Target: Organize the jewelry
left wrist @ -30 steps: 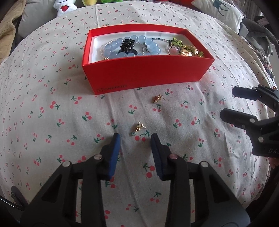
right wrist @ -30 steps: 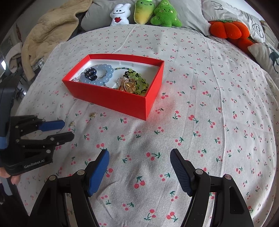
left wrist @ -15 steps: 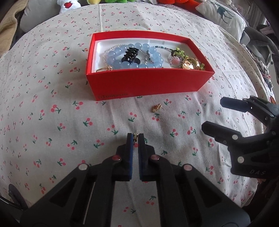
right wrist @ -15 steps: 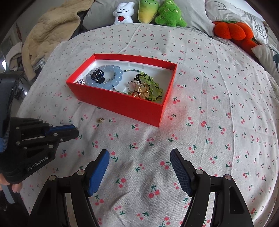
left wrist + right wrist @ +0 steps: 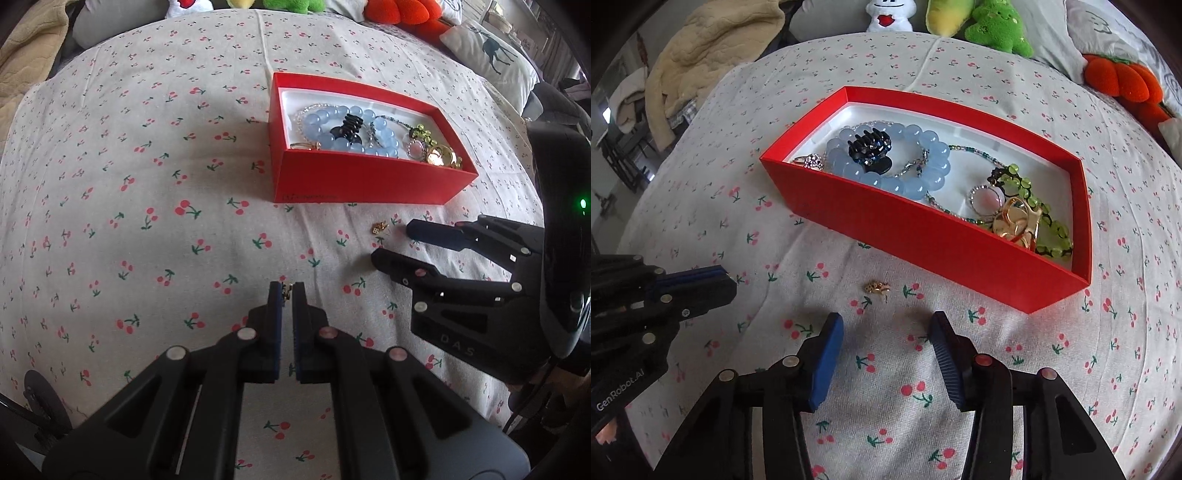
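A red box [image 5: 369, 184] [image 5: 923, 229] lies on the cherry-print cloth and holds a blue bead bracelet [image 5: 923, 173], a black hair claw [image 5: 870, 146], green beads and gold pieces. My left gripper [image 5: 287, 290] is shut on a small gold earring [image 5: 286, 288], held above the cloth left of the box front. A second gold earring [image 5: 877, 287] [image 5: 378, 228] lies on the cloth in front of the box. My right gripper [image 5: 886, 328] is open, just short of that earring, fingers on either side of its line. The right gripper also shows in the left wrist view [image 5: 399, 243].
Plush toys [image 5: 997, 26] and an orange pumpkin cushion [image 5: 1119, 77] sit at the bed's far edge. A beige blanket [image 5: 713, 48] is heaped at the far left. A pillow with a deer print [image 5: 495, 55] lies at the right.
My left gripper closed on the near earring and lifted it, swinging left. My right gripper moved forward toward the second earring and the box, staying open.
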`<state>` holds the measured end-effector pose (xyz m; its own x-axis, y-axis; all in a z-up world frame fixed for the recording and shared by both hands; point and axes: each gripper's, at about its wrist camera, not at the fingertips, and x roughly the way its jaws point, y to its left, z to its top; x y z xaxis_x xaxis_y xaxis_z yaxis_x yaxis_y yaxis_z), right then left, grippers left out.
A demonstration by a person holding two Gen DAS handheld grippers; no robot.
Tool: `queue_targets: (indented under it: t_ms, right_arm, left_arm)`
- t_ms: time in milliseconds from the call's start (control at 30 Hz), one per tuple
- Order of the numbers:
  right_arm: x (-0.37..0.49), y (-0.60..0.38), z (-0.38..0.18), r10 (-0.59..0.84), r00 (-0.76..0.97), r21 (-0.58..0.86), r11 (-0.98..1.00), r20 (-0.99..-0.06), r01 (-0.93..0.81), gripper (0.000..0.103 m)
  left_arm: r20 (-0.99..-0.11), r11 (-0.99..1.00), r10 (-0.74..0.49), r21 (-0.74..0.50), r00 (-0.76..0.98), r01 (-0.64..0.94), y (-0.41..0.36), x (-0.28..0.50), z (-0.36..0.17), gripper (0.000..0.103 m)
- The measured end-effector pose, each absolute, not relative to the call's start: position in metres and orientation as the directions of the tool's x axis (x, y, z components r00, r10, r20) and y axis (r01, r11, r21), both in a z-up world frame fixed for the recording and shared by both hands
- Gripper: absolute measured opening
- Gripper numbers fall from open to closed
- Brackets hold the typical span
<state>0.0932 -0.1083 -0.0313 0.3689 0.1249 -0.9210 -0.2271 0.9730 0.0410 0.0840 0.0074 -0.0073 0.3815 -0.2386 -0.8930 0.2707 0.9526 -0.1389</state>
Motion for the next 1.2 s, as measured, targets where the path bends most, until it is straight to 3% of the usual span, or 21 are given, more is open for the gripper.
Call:
queue_targets:
  t_ms: [67,267,533,1033,1200]
  right_arm:
    - [0.097,-0.107,-0.032,0.139,0.37,0.055,0.972,-0.919,-0.228,0.031]
    - [0.101,-0.099,-0.034,0.158,0.361,0.07,0.967,-0.919,-0.246,0.012]
    - [0.1,-0.094,-0.028,0.181,0.348,0.092,0.962,-0.92,-0.258,0.005]
    - [0.104,-0.122,0.043,0.315,0.461,0.222,0.944,-0.829,-0.245,0.005]
    - [0.092,-0.119,0.02,0.332,0.366,0.247,0.933,-0.869,-0.26,0.017]
  left_arm:
    - [-0.892,0.953,-0.241,-0.143,0.381,0.268,0.01,0.084,-0.007,0.006]
    - [-0.891,0.952,-0.247,-0.15,0.381,0.266,0.011,0.084,-0.005,0.006]
    - [-0.884,0.952,-0.264,-0.174,0.387,0.252,0.011,0.09,0.003,0.006]
    - [-0.802,0.936,-0.348,-0.272,0.485,0.221,0.006,0.128,0.047,0.006]
    - [-0.81,0.936,-0.349,-0.281,0.47,0.211,0.006,0.128,0.044,0.006]
